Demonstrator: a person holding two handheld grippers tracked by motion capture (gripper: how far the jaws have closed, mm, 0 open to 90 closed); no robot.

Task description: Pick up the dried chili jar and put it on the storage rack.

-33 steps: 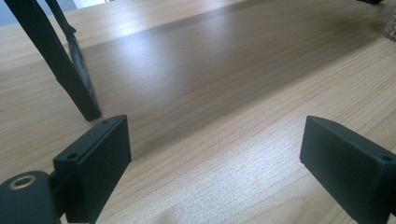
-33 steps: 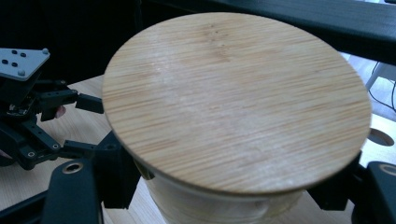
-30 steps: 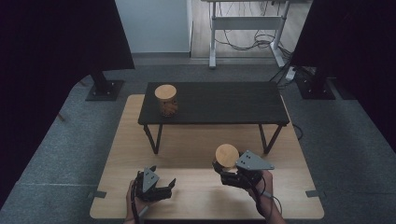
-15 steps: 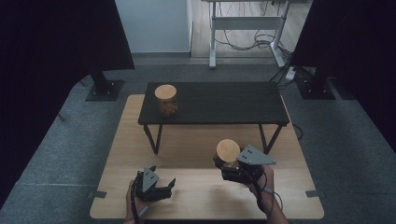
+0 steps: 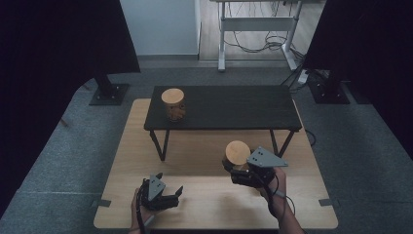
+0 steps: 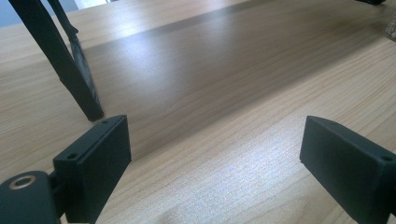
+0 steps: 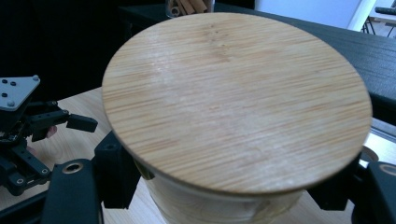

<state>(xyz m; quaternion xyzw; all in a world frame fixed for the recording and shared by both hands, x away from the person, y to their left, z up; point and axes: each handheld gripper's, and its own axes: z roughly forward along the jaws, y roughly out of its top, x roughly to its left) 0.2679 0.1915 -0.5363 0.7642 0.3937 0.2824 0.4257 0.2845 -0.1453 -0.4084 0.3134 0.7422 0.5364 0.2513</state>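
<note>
Jar with a round bamboo lid sat pinched between the jaws of the right gripper, one black jaw pressed against each side of its body just under the lid's rim. Seen from above, the lid lay just ahead of that gripper's grey plate, over the wooden tabletop on the person's side of the black bench. The right hand wrapped the gripper body directly behind the jar.

To the left of the right gripper, well apart from it, the left gripper rested low over the tabletop. Its jaws were spread wide, with bare wood between them and nothing held. One slanted black bench leg stood ahead of its left jaw. In the right gripper view the left gripper appeared beyond the lid's left edge.

Farther ahead of both grippers stood the low black bench. On its far left part, well apart from the held jar, stood a second jar with a matching bamboo lid. Its glass held brown sticks, seen just past the near lid's far edge.
</note>
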